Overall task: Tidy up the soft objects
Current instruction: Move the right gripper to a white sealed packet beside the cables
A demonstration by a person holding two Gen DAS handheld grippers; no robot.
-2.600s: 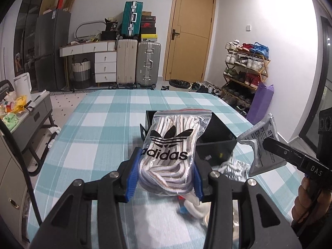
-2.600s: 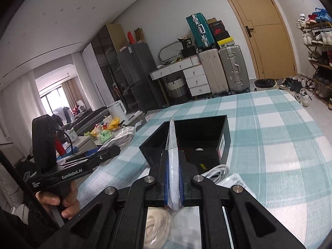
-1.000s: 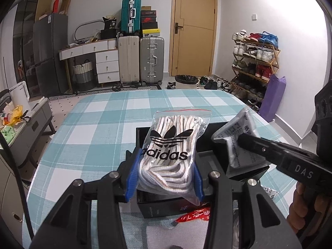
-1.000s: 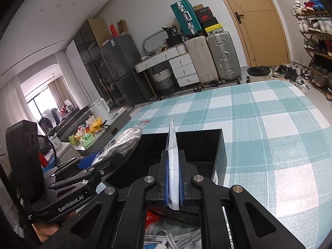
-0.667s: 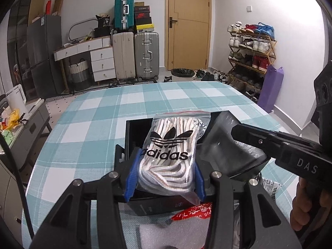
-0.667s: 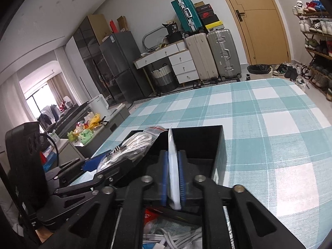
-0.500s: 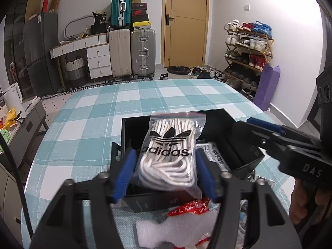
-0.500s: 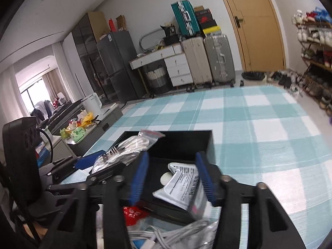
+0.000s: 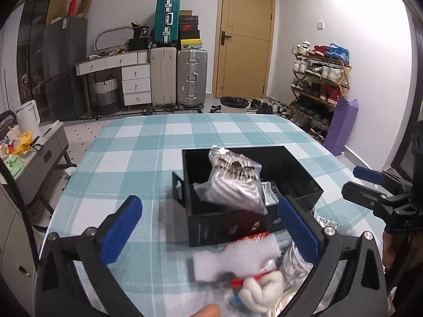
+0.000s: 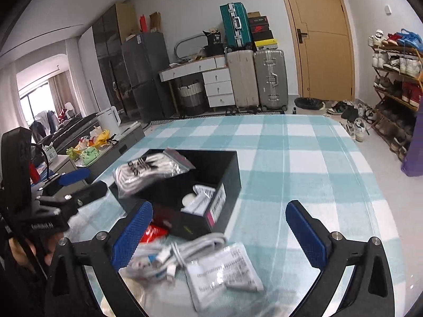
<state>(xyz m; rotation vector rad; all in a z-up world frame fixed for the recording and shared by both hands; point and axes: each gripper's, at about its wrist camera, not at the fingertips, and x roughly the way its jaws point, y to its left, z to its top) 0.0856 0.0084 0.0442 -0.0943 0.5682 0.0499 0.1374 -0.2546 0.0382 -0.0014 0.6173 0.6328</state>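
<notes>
A black open box stands on the checked table. The clear Adidas bag of striped socks leans on the box's left side, half inside. A white printed packet lies in the box. My left gripper is open and empty, in front of the box. My right gripper is open and empty, in front of the box; it also shows at the right of the left wrist view.
In front of the box lie a white foam sheet, a red packet, bagged white cables and a printed packet. The teal checked tablecloth stretches behind and to the right of the box.
Both grippers opened fully and drew back from the box. The Adidas sock bag dropped onto the box's left side, and the white packet now lies inside the box.
</notes>
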